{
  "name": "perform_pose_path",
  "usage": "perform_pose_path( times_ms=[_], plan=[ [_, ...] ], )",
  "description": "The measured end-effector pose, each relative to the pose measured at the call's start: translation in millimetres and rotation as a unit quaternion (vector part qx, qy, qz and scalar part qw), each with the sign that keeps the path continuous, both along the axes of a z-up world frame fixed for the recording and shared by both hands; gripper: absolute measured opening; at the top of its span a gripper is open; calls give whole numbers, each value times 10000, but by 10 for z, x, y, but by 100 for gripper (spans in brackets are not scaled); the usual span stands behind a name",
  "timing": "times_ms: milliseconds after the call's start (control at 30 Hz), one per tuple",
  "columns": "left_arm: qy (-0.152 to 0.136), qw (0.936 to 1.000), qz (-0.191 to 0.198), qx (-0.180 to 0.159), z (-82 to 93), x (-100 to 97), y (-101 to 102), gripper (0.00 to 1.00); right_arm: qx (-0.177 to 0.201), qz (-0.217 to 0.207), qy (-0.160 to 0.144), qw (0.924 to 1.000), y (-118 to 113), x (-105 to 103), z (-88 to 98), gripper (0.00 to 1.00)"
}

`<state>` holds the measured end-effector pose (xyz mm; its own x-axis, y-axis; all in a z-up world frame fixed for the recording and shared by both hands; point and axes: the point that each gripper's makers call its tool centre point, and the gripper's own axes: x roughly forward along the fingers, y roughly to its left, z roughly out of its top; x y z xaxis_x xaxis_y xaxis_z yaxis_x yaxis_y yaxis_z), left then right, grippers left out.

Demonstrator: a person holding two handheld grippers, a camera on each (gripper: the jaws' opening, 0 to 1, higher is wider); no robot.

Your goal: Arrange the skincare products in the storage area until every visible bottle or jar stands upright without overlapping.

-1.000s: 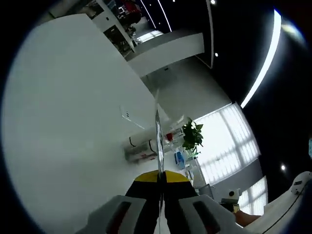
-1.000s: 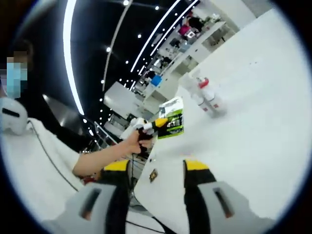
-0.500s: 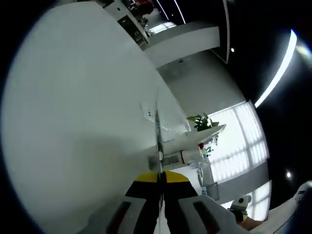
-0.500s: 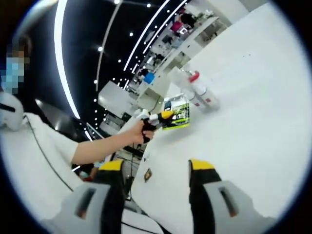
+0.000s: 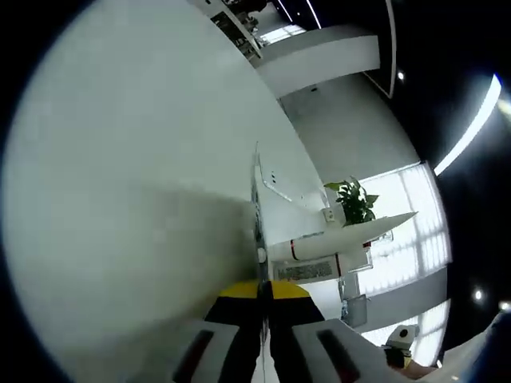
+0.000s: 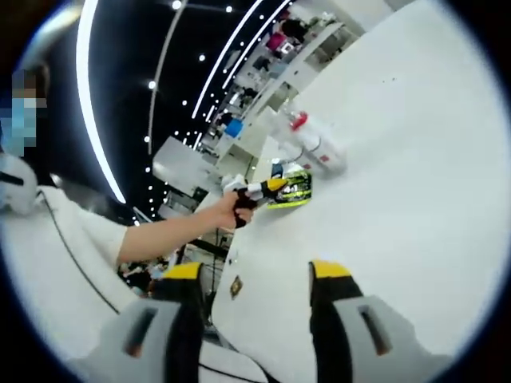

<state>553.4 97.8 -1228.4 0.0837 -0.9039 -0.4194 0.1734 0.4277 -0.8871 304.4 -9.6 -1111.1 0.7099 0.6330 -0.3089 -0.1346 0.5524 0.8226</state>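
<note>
My left gripper (image 5: 264, 286) is shut on a thin flat packet (image 5: 257, 209), which I see edge-on running up from the jaws. In the right gripper view the same packet (image 6: 294, 188) shows a green and black face, held low over the white table (image 6: 399, 199) by the left gripper (image 6: 274, 186) in a person's hand (image 6: 233, 209). Just past it lie white bottles (image 6: 313, 145), one with a red cap. In the left gripper view they are white tubes (image 5: 331, 243) with a red band. My right gripper (image 6: 255, 273) is open and holds nothing, well back from them.
The table's near edge (image 6: 239, 263) runs below the packet. A potted plant (image 5: 354, 199) stands by bright windows beyond the table. Shelving (image 6: 307, 44) lines the far side of the room. A person's sleeve (image 6: 72, 239) is at the left.
The left gripper has carried the packet down and closer to the white bottles. The packet now lies flatter near the table. The right gripper stays open.
</note>
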Motion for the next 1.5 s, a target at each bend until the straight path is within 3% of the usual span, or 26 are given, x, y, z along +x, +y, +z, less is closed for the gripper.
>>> perform_pose_path(
  times_ms=[233, 467, 667, 1167, 1267, 1500],
  plan=[
    [-7, 9998, -70, 164, -23, -21, 6, 1, 48, -16, 16, 10000, 11, 3, -18, 51],
    [-32, 9974, -220, 688, -191, -33, 78, 5, 118, -68, 37, 9999, 10, -23, -11, 51],
    [-56, 9974, -197, 688, -140, -42, 69, 6, 128, -84, 4, 9999, -4, -10, 14, 51],
    [-111, 9957, -143, 905, -117, 32, 227, 24, 135, 36, -111, 9998, 57, -47, 84, 51],
    [-275, 9931, -274, 1109, -95, -22, 266, 26, 140, 25, -137, 9998, 59, -63, 102, 51],
    [-382, 9917, -92, 1225, -51, 29, 345, 37, 114, -12, -196, 9997, 33, -153, 138, 51]
  ],
)
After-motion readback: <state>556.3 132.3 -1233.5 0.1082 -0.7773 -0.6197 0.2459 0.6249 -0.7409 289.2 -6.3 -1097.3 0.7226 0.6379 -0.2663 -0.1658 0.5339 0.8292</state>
